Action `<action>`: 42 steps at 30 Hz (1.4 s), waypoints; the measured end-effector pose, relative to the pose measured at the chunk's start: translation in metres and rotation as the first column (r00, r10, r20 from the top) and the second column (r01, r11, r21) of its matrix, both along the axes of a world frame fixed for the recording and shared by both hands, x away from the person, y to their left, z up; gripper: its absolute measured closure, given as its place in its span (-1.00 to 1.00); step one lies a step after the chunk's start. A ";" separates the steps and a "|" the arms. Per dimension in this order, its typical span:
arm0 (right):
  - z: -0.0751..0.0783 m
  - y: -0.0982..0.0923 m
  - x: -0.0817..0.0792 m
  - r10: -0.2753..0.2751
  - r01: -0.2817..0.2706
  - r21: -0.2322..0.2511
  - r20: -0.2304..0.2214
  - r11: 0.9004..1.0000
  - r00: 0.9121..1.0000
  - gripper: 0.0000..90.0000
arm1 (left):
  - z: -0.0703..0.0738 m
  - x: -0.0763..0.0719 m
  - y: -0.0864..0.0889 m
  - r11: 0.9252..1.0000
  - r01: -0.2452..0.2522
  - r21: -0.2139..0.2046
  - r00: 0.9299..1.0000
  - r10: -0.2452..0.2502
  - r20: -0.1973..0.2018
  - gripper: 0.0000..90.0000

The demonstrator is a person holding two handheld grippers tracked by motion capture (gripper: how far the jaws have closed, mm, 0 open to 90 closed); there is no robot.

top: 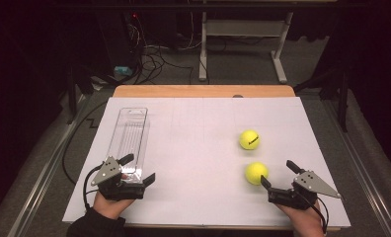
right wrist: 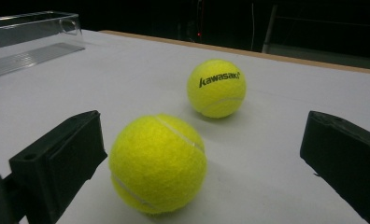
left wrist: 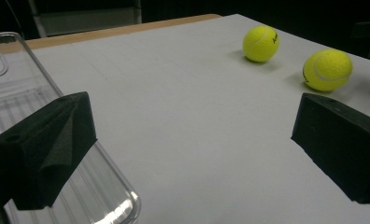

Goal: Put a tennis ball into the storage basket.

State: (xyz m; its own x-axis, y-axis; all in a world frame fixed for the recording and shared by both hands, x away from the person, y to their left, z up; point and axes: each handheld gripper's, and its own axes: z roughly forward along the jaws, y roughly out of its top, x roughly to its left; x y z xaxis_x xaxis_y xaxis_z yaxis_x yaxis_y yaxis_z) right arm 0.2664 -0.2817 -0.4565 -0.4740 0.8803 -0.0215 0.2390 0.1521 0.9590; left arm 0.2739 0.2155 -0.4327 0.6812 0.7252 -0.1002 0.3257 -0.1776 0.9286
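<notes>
Two yellow tennis balls lie on the white sheet at the right. The near ball (top: 255,173) (right wrist: 158,163) rests just ahead of my right gripper (top: 276,173) (right wrist: 202,140), partly between its open jaws and closer to the left one, with no pad pressing on it. The far ball (top: 249,139) (right wrist: 216,87) carries black lettering. A long clear plastic container (top: 129,136) (left wrist: 15,93) lies at the left. My left gripper (top: 138,168) (left wrist: 192,135) stands open at its near end, one jaw over the container's rim, holding nothing. Both balls (left wrist: 327,69) (left wrist: 261,43) appear far off in the left gripper view.
The white sheet (top: 203,123) covers a wooden table whose far edge (top: 203,91) is bare. Beyond it are the floor, cables (top: 154,61) and white desk legs (top: 280,59). The sheet is bare between the container and the balls.
</notes>
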 end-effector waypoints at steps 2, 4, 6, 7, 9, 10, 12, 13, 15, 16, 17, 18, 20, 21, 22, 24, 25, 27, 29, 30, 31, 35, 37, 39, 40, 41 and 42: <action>0.000 0.000 0.000 0.002 -0.002 -0.003 0.001 1.000 1.000 -1.00 | 0.002 0.000 -0.004 1.000 0.009 0.014 1.000 -0.009 -0.004 -0.99; 0.000 0.000 0.001 0.004 -0.004 -0.002 0.001 1.000 1.000 -1.00 | 0.004 0.001 -0.010 1.000 0.018 0.025 1.000 -0.018 -0.009 -0.99; 0.000 0.000 0.001 0.005 -0.005 -0.002 0.000 1.000 1.000 -1.00 | 0.006 0.002 -0.016 0.999 0.023 0.032 1.000 -0.023 -0.008 -0.99; -0.001 0.000 0.001 0.006 -0.006 -0.003 -0.001 1.000 1.000 -1.00 | 0.008 0.003 -0.021 0.998 0.036 0.052 0.999 -0.036 -0.012 -0.99; -0.001 0.001 0.000 0.007 -0.007 -0.003 -0.001 1.000 1.000 -1.00 | 0.009 0.004 -0.024 0.997 0.039 0.064 0.999 -0.038 -0.015 -0.99; -0.001 0.001 0.001 0.007 -0.007 -0.006 -0.002 1.000 1.000 -1.00 | 0.011 0.005 -0.027 0.996 0.047 0.077 0.999 -0.045 -0.021 -0.99; -0.001 0.001 0.001 0.008 -0.008 -0.003 -0.003 1.000 1.000 -1.00 | 0.012 0.006 -0.032 0.995 0.055 0.089 0.998 -0.053 -0.028 -0.99; -0.001 0.000 0.001 0.007 -0.007 -0.002 -0.005 1.000 1.000 -1.00 | 0.012 0.007 -0.035 0.994 0.061 0.092 0.998 -0.058 -0.035 -0.98; -0.001 0.000 0.001 0.007 -0.007 -0.001 -0.006 1.000 1.000 -1.00 | 0.013 0.009 -0.039 0.992 0.067 0.106 0.997 -0.062 -0.046 -0.98; -0.001 0.000 0.001 0.007 -0.007 0.001 -0.006 1.000 1.000 -1.00 | 0.013 0.009 -0.040 0.991 0.072 0.111 0.996 -0.066 -0.054 -0.98; -0.002 0.000 0.001 0.007 -0.007 0.000 -0.006 1.000 1.000 -1.00 | 0.013 0.010 -0.042 0.991 0.075 0.114 0.996 -0.069 -0.062 -0.98; -0.002 0.000 0.001 0.007 -0.007 0.000 -0.006 1.000 1.000 -1.00 | 0.013 0.011 -0.043 0.990 0.079 0.118 0.995 -0.071 -0.068 -0.98; -0.002 0.000 0.001 0.010 -0.010 0.002 -0.008 1.000 1.000 -1.00 | 0.014 0.013 -0.047 0.987 0.091 0.136 0.993 -0.079 -0.090 -0.97; -0.002 0.000 0.001 0.012 -0.012 0.000 -0.010 1.000 1.000 -1.00 | 0.014 0.014 -0.050 0.985 0.092 0.145 0.992 -0.079 -0.095 -0.96; -0.002 0.000 0.001 0.012 -0.012 0.000 -0.010 1.000 1.000 -1.00 | 0.014 0.015 -0.051 0.983 0.101 0.155 0.991 -0.085 -0.106 -0.96; -0.002 0.001 0.001 0.017 -0.017 -0.002 -0.011 1.000 1.000 -1.00 | 0.013 0.019 -0.058 0.975 0.123 0.185 0.986 -0.099 -0.134 -0.96; -0.002 0.001 0.001 0.017 -0.017 -0.002 -0.011 1.000 1.000 -1.00 | 0.013 0.019 -0.058 0.975 0.123 0.185 0.986 -0.099 -0.134 -0.96; -0.002 0.001 0.001 0.021 -0.021 -0.001 -0.011 1.000 1.000 -1.00 | 0.011 0.022 -0.062 0.972 0.128 0.199 0.982 -0.096 -0.162 -0.96; -0.002 0.001 0.001 0.022 -0.022 -0.002 -0.012 1.000 1.000 -1.00 | 0.010 0.026 -0.067 0.966 0.140 0.218 0.977 -0.098 -0.191 -0.96; -0.002 0.001 0.001 0.022 -0.022 -0.002 -0.012 1.000 1.000 -1.00 | 0.009 0.027 -0.068 0.964 0.144 0.225 0.975 -0.099 -0.200 -0.96; -0.002 0.001 0.001 0.022 -0.022 -0.001 -0.011 1.000 1.000 -1.00 | 0.008 0.028 -0.070 0.961 0.150 0.231 0.972 -0.100 -0.214 -0.96; -0.002 0.001 0.001 0.024 -0.024 -0.003 -0.010 1.000 1.000 -1.00 | 0.007 0.033 -0.077 0.950 0.166 0.266 0.961 -0.095 -0.259 -0.96; -0.002 0.001 0.001 0.023 -0.023 -0.003 -0.011 1.000 1.000 -1.00 | 0.005 0.036 -0.082 0.939 0.180 0.292 0.953 -0.092 -0.290 -0.96; -0.002 0.002 0.001 0.026 -0.026 -0.001 -0.010 1.000 1.000 -1.00 | 0.005 0.038 -0.086 0.924 0.192 0.330 0.946 -0.085 -0.312 -0.96; -0.002 0.002 0.001 0.027 -0.027 -0.002 -0.012 1.000 1.000 -1.00 | 0.004 0.039 -0.087 0.921 0.195 0.337 0.944 -0.082 -0.321 -0.96; -0.002 0.003 0.001 0.030 -0.030 -0.004 -0.012 1.000 0.999 -1.00 | 0.004 0.041 -0.089 0.916 0.203 0.346 0.938 -0.080 -0.338 -0.96; -0.002 0.003 0.001 0.030 -0.030 -0.004 -0.012 1.000 0.999 -1.00 | 0.003 0.042 -0.090 0.912 0.209 0.352 0.933 -0.079 -0.350 -0.96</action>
State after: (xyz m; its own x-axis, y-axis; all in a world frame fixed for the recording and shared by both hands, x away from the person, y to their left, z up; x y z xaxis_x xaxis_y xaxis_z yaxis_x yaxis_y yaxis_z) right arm 0.2671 -0.2789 -0.4590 -0.5005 0.8655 -0.0193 0.2455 0.1633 0.9555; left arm 0.3156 0.1251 -0.4294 0.7580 0.6484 -0.0703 0.5379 -0.5605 0.6297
